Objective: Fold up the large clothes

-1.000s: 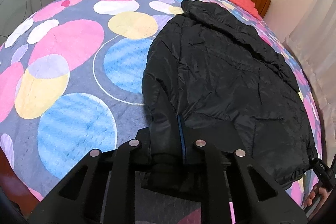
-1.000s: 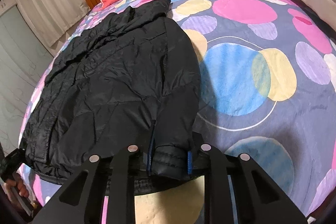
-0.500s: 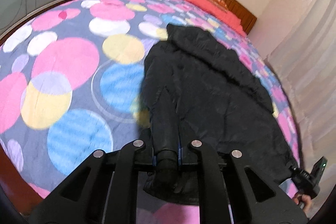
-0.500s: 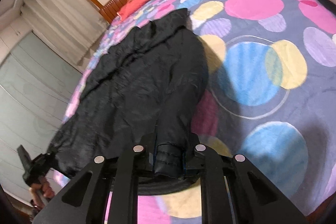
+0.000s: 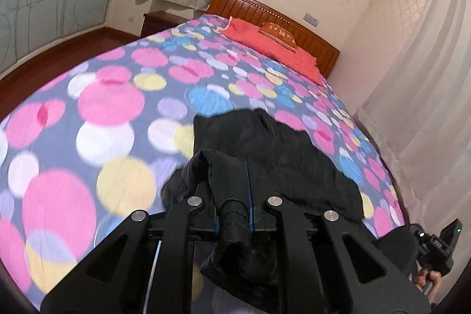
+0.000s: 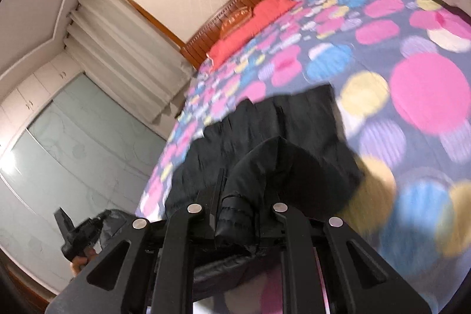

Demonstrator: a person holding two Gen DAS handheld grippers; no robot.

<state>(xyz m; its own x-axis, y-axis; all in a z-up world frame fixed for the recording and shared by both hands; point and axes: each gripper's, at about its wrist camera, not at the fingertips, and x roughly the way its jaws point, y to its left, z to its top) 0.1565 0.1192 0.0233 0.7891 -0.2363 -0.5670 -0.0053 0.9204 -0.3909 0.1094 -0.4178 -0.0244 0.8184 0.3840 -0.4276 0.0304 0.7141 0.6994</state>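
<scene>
A black puffer jacket (image 5: 282, 158) lies on the bed with its collar toward the headboard; it also shows in the right wrist view (image 6: 265, 131). My left gripper (image 5: 234, 214) is shut on the jacket's hem at one corner and holds it raised above the bed. My right gripper (image 6: 237, 214) is shut on the hem at the other corner, also raised. The lifted lower part of the jacket bulges up over the rest. The right gripper shows at the left wrist view's lower right (image 5: 438, 249), and the left gripper at the right wrist view's lower left (image 6: 76, 234).
The bed has a grey cover with coloured circles (image 5: 112, 105). A red pillow (image 5: 265, 40) and wooden headboard (image 5: 250, 5) are at the far end. White curtains (image 5: 412, 78) hang on one side, glass wardrobe doors (image 6: 73, 152) on the other.
Both grippers have lifted the jacket's hem off the bed and carried it toward the collar. The cameras have tilted up, so the headboard and walls now show.
</scene>
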